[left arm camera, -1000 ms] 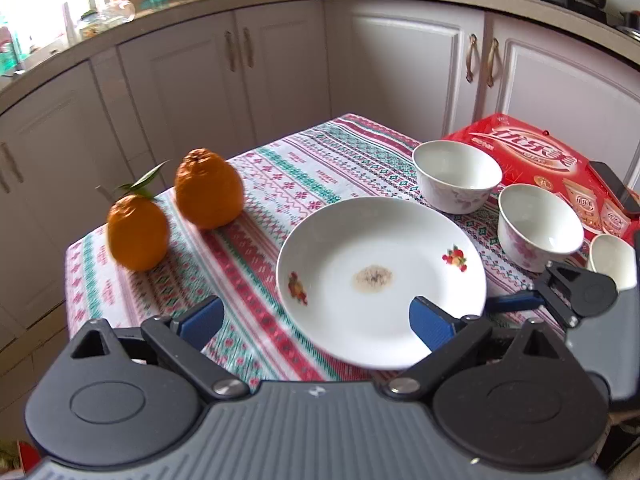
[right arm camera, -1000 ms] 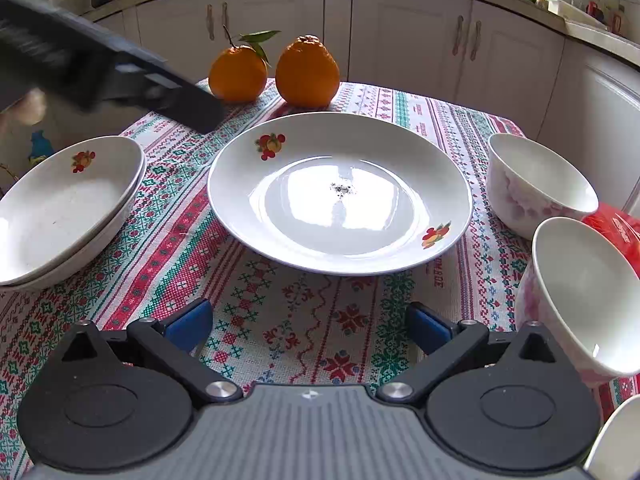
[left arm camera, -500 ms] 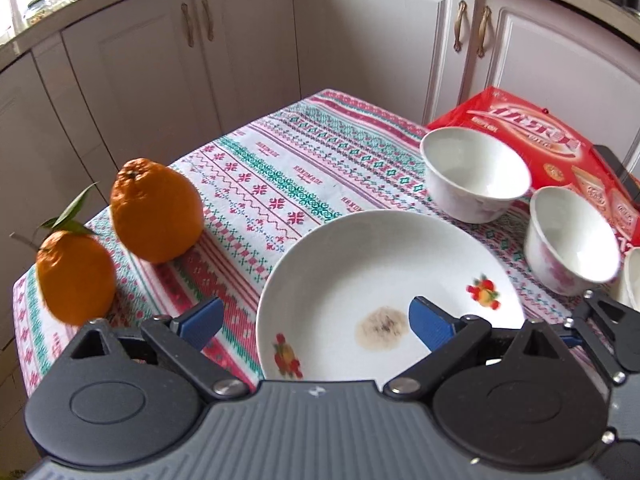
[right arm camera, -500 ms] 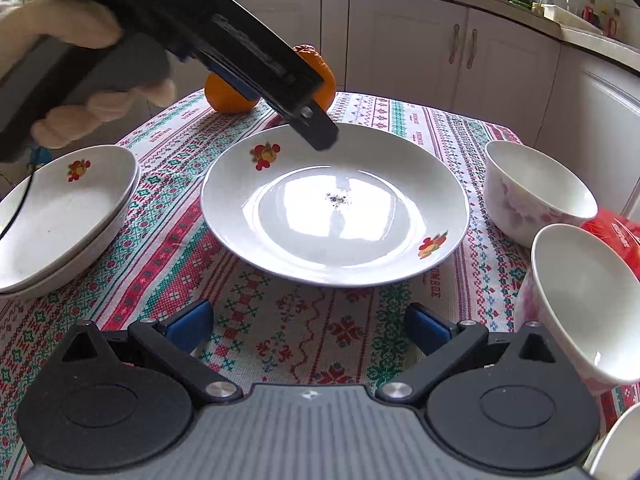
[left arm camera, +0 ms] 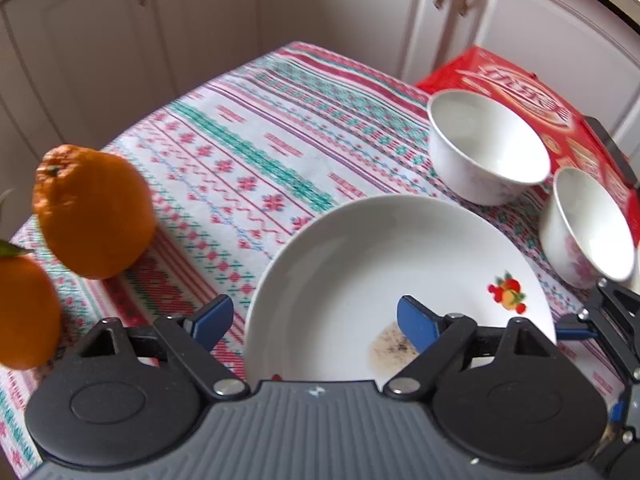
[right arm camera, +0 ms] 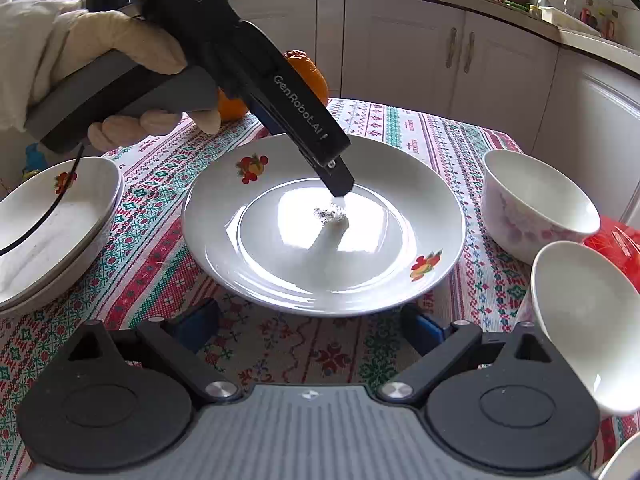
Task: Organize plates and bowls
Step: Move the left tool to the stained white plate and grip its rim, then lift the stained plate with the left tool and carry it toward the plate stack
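Note:
A large white plate with fruit prints point(left arm camera: 384, 264) point(right arm camera: 320, 236) lies in the middle of the patterned tablecloth, with a small dirty spot at its centre. My left gripper point(left arm camera: 316, 320) is open and straddles the plate's near-left rim, one finger outside it and one over the plate. In the right wrist view one of its fingers point(right arm camera: 336, 176) hangs just above the plate's centre. My right gripper point(right arm camera: 312, 328) is open and empty, low at the plate's near edge. Two stacked plates point(right arm camera: 52, 228) sit to the left. Two white bowls point(right arm camera: 532, 208) point(right arm camera: 588, 320) stand to the right.
Two oranges point(left arm camera: 92, 212) point(left arm camera: 24, 308) sit at the table's far corner. A red box point(left arm camera: 532, 92) lies behind the bowls, with a dark phone-like slab point(left arm camera: 612, 152) on it. White cabinets point(right arm camera: 452, 52) surround the table.
My left gripper has come down and forward over the large plate, its fingers now around the rim. My right gripper has edged closer to the plate's near edge.

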